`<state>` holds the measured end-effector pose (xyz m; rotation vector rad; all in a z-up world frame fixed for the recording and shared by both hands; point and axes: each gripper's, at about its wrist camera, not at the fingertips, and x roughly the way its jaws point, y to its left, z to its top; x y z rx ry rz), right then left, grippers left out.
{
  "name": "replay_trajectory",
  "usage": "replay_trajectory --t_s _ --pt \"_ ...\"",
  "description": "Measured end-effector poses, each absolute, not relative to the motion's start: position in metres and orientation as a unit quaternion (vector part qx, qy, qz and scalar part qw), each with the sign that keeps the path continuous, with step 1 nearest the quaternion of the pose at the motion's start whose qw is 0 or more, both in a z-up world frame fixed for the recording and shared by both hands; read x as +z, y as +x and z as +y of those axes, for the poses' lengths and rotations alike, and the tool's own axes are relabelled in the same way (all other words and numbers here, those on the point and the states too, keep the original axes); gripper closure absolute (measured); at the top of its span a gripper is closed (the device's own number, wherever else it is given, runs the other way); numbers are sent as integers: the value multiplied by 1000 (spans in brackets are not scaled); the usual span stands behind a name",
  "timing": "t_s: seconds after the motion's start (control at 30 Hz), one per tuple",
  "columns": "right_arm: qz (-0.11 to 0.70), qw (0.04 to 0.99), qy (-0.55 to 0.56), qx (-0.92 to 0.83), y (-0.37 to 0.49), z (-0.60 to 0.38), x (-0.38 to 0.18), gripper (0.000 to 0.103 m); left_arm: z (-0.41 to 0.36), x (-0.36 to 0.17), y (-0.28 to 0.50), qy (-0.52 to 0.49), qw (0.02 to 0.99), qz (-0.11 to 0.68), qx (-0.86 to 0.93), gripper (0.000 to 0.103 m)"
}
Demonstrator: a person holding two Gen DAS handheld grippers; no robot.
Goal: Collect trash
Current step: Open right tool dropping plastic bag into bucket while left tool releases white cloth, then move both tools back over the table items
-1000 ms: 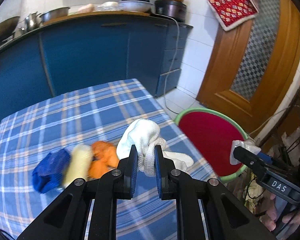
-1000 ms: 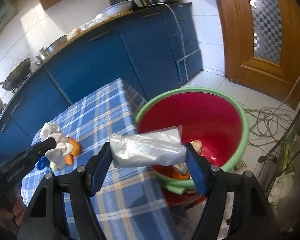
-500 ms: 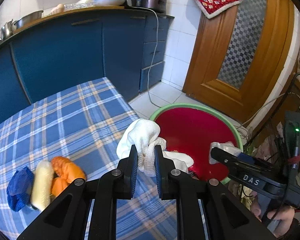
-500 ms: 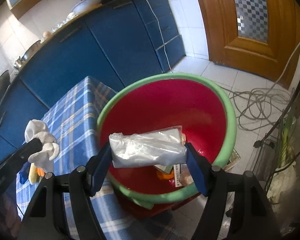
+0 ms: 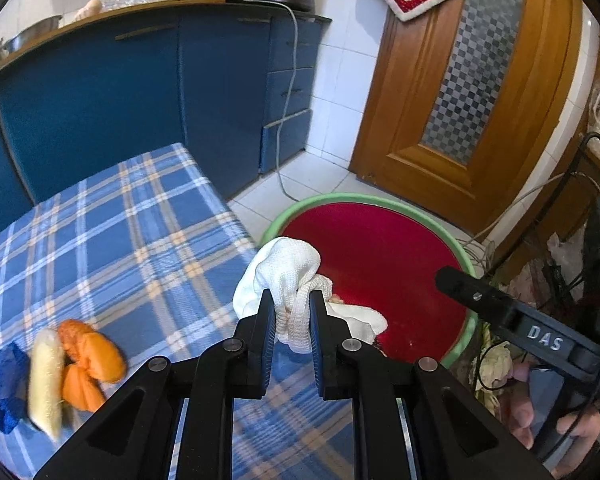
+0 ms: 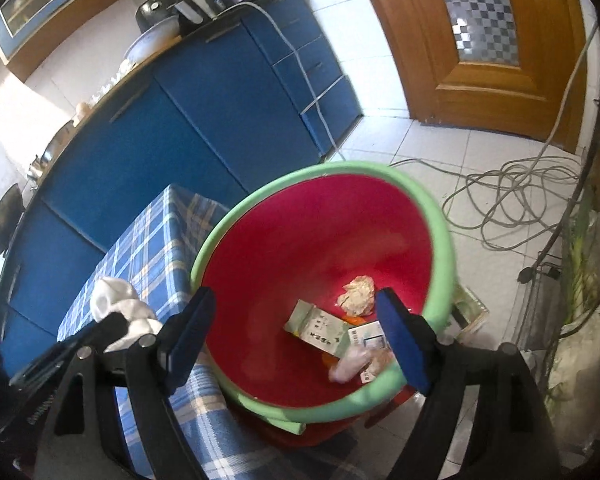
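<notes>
In your left view the left tongs (image 5: 292,322) sit clamped on the white cloth (image 5: 284,276) at the basin's (image 5: 458,354) near rim, while in your right view the right tongs (image 6: 296,334), which have just been opening, gape empty over the basin, the litter (image 6: 332,330) lying below.

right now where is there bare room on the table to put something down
The checked tablecloth is bare from the blue cabinets down to the red basin. Crowded spots: the near-left corner with the blue, yellow and orange bundles, and the basin-side edge under the white cloth.
</notes>
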<state>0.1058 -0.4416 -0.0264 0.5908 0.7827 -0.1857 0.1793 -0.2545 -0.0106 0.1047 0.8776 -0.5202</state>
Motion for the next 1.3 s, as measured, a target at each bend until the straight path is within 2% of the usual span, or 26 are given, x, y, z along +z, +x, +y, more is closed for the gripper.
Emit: replay_trajectory --t_s 0.17,0.23,0.27,0.33,0.4,0.73,1.3 --pt "359 882 284 -109 94 -451 -15 20 -275 -15 183 58 865 418 -272 85" --pt "352 884 283 -117 89 -454 -10 20 -284 -17 185 57 861 416 -287 81" --pt "348 886 283 -120 87 -455 -8 20 -285 -17 185 56 861 416 -288 77" --pt "344 887 282 -125 84 -457 -5 20 -289 -18 185 58 861 416 -288 60" --pt "342 888 281 -126 82 -458 -4 20 -291 -16 183 60 864 410 -286 54" --pt "342 893 274 -107 77 -446 2 20 -267 -4 174 57 874 402 -267 54" --pt "353 903 244 -36 79 -384 18 20 -163 23 154 38 902 391 -177 54"
